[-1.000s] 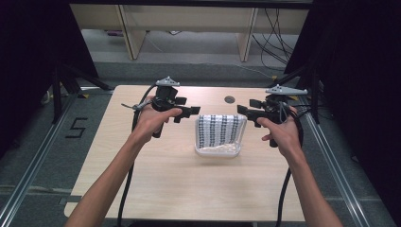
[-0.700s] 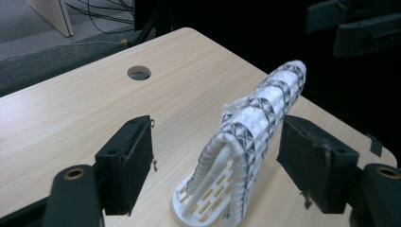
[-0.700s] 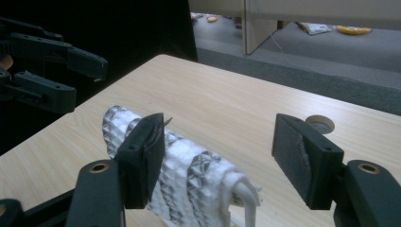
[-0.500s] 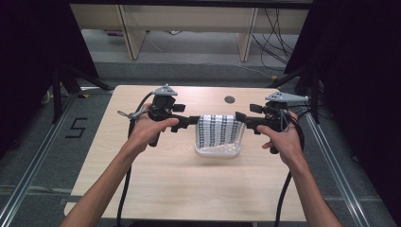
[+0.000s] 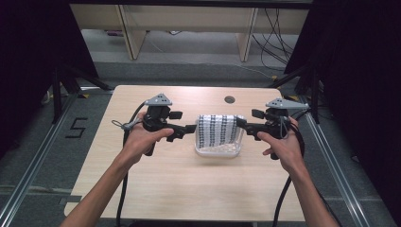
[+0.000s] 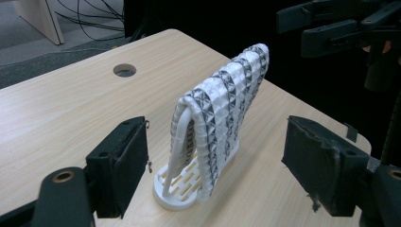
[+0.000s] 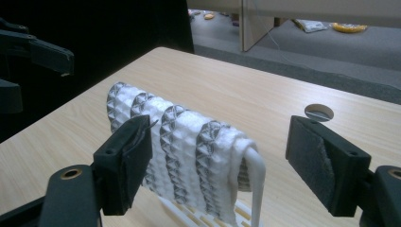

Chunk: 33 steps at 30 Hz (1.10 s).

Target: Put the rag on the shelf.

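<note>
- Left gripper [image 5: 191,127]: jaws spread wide and empty; it has closed in from the left over the last second, so its tips now sit just beside the left end of the cloth [image 5: 216,131]. In the left gripper view its jaws straddle that end without touching.
- Cloth: patterned black and white, draped over the top bar of a white rack [image 5: 218,152] at the table [image 5: 189,189] centre; position unchanged.
- Right gripper [image 5: 241,124]: jaws likewise spread and empty; it has moved in from the right to the cloth's right end.
- Judgement: both grippers appear set to pinch the cloth ends, probably to lift it off.
</note>
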Each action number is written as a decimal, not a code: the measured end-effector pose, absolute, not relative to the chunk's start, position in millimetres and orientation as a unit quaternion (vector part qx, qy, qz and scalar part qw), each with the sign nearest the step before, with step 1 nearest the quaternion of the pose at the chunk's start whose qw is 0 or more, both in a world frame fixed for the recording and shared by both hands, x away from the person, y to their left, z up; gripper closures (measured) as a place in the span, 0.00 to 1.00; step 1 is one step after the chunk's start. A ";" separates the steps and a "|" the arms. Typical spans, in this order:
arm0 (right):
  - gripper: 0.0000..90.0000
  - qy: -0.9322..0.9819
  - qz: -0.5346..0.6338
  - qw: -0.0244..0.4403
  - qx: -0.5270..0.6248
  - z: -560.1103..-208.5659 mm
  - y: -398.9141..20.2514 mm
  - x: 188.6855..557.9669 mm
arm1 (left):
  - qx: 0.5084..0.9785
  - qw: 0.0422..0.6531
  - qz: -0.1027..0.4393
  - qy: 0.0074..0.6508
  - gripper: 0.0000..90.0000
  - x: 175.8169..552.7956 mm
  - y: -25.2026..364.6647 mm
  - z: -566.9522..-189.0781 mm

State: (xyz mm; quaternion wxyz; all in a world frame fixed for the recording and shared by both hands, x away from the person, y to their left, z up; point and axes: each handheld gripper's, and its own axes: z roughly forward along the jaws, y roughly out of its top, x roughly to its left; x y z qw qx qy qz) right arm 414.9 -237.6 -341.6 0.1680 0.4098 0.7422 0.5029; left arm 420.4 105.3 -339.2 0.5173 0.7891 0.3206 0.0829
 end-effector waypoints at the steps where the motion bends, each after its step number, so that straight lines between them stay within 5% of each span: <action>1: 0.28 0.741 0.504 0.166 0.412 -342.5 -237.0 413.3 | 0.788 0.519 0.083 0.321 0.25 417.8 107.4 -340.4; 33: 0.27 0.754 0.506 0.162 0.386 -354.7 -230.1 375.5 | 0.798 0.513 0.074 0.307 0.25 373.5 120.2 -381.7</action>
